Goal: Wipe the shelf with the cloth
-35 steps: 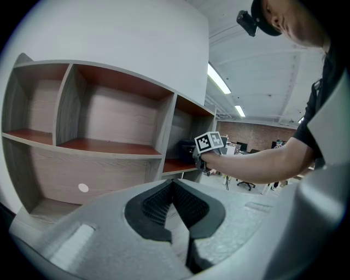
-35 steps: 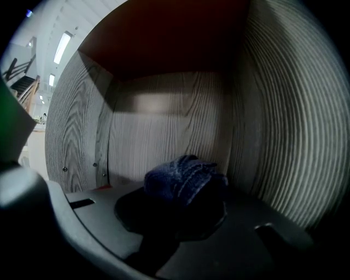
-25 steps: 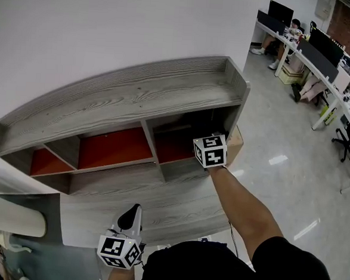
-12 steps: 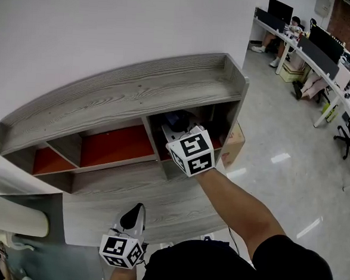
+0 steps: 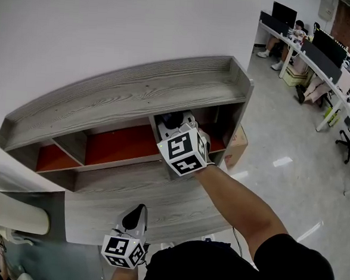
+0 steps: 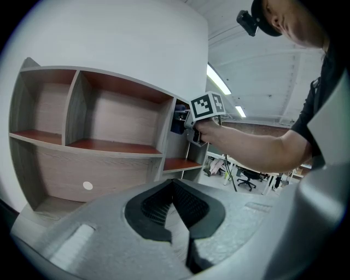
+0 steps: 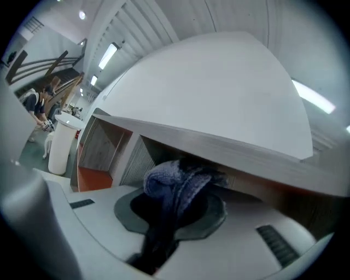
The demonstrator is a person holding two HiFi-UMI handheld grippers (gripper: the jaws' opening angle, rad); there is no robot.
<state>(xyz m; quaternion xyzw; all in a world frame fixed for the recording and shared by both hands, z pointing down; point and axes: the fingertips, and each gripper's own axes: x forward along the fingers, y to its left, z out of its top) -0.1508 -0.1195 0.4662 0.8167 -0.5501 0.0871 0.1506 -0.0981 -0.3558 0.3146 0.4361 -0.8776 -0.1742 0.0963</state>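
Now the right gripper [image 7: 175,214] clasps the cloth [image 7: 178,183] at the shelf's [image 5: 136,92] right-end opening. The left gripper [image 6: 176,208] (clenched, empty) hangs low.

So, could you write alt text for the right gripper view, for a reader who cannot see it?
The right gripper is shut on a bunched blue cloth, held close in front of a grey wooden shelf under a white wall. To the left, one compartment shows a red-brown floor.

Bright, even indoor light. Ceiling lamp [image 6: 217,82] glares at one o'clock; floor [image 5: 281,160] reflections at three. Fisheye edges bend, corners dark.
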